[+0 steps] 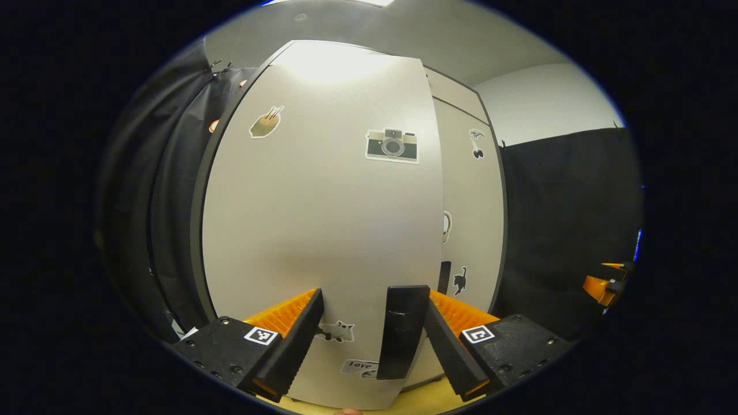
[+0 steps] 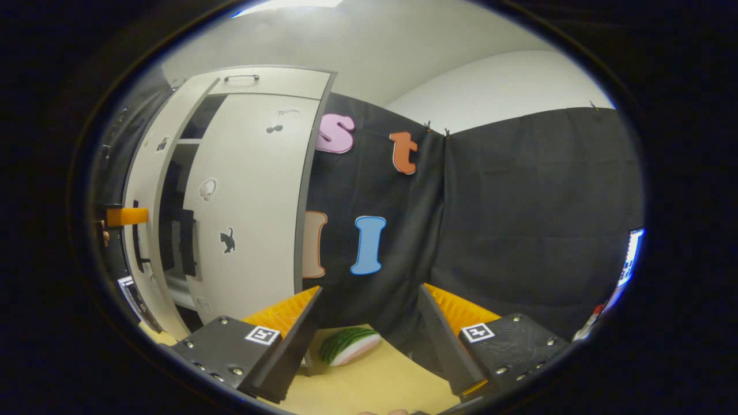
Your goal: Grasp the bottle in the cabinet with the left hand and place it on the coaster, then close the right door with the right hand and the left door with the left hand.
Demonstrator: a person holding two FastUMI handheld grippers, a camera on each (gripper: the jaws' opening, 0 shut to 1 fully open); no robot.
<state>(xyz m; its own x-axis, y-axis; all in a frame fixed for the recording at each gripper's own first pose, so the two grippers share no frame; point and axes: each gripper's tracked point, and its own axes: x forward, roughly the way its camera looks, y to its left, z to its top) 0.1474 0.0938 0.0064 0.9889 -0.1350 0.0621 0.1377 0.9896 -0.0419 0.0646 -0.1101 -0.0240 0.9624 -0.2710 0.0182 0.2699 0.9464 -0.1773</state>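
The cabinet's left door [image 1: 323, 219], pale grey with stickers, stands close in front of my left gripper [image 1: 372, 340]. Its black handle [image 1: 402, 331] lies between the open fingers, nearer the right one; whether it is touched I cannot tell. Beyond its edge is the right door [image 1: 470, 213], which looks flush with the cabinet. In the right gripper view the right door [image 2: 253, 202] lies flat against the cabinet, and the left door [image 2: 144, 190] stands ajar with a dark gap between them. My right gripper [image 2: 369, 340] is open, holding nothing, off to the cabinet's right.
A watermelon-slice toy [image 2: 349, 344] lies on the wooden table [image 2: 369, 386] just ahead of the right gripper. Black cloth wall [image 2: 519, 219] stands right of the cabinet. The left gripper [image 2: 127, 216] is at the left door; the right gripper [image 1: 605, 285] hangs far right.
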